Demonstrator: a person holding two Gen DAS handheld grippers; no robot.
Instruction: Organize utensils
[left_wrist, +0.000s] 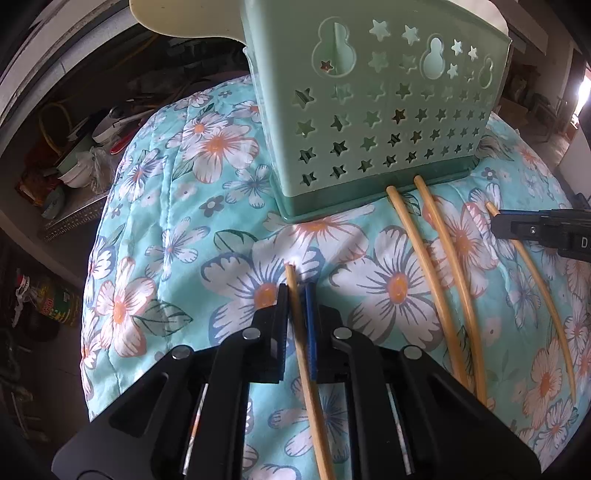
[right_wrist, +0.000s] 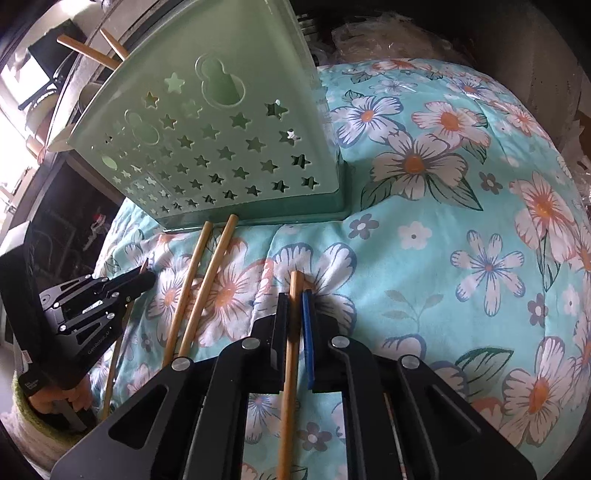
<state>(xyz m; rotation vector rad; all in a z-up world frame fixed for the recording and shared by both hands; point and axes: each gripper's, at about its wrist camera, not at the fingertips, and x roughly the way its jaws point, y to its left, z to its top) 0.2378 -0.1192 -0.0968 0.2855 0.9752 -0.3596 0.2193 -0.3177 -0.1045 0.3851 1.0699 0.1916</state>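
Note:
A pale green star-punched utensil holder (left_wrist: 376, 103) (right_wrist: 221, 129) stands on the floral cloth, with two wooden chopsticks (right_wrist: 77, 48) sticking out of its top. My left gripper (left_wrist: 297, 295) is shut on a wooden chopstick (left_wrist: 308, 387) that lies on the cloth in front of the holder. My right gripper (right_wrist: 294, 301) is shut on another chopstick (right_wrist: 288, 387). Two loose chopsticks (left_wrist: 439, 280) (right_wrist: 195, 284) lie between the grippers, their tips at the holder's base. Each view shows the other gripper from the side: the right gripper (left_wrist: 496, 221) and the left gripper (right_wrist: 146, 277).
A turquoise floral cloth (left_wrist: 184, 229) (right_wrist: 461, 221) covers the rounded surface, which drops off at the left and far edges. A cream object (left_wrist: 177, 18) sits behind the holder. Cluttered shelves (left_wrist: 74, 147) lie beyond the left edge. A hand (right_wrist: 55, 398) holds the left gripper.

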